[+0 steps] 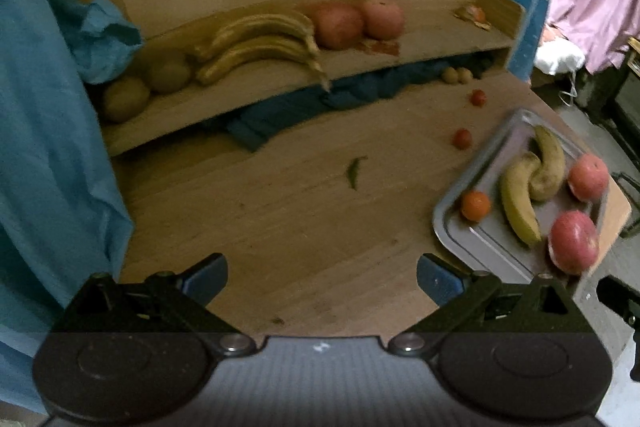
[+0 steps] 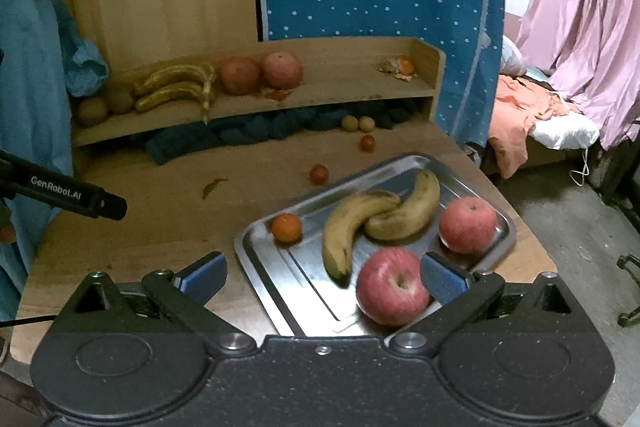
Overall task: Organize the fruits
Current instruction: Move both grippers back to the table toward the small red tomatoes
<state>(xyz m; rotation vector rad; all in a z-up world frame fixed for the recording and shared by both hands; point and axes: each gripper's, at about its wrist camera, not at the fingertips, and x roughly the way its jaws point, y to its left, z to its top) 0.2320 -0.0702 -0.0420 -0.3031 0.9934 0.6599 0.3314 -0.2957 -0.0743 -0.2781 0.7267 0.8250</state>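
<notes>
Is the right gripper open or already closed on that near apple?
Open. The right gripper has its jaws spread wide; the near apple lies in the tray, ungripped.

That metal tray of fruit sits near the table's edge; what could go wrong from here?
The tray lies close to the table's right edge, so a nudge from the open right tongs might slide it off. The near apple is round and could roll when gripped. The small tomatoes lie loose on the wood and may roll away.

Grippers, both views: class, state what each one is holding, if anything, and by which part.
Nothing is held. The left gripper is open over bare table; the right gripper is open above the tray.
</notes>
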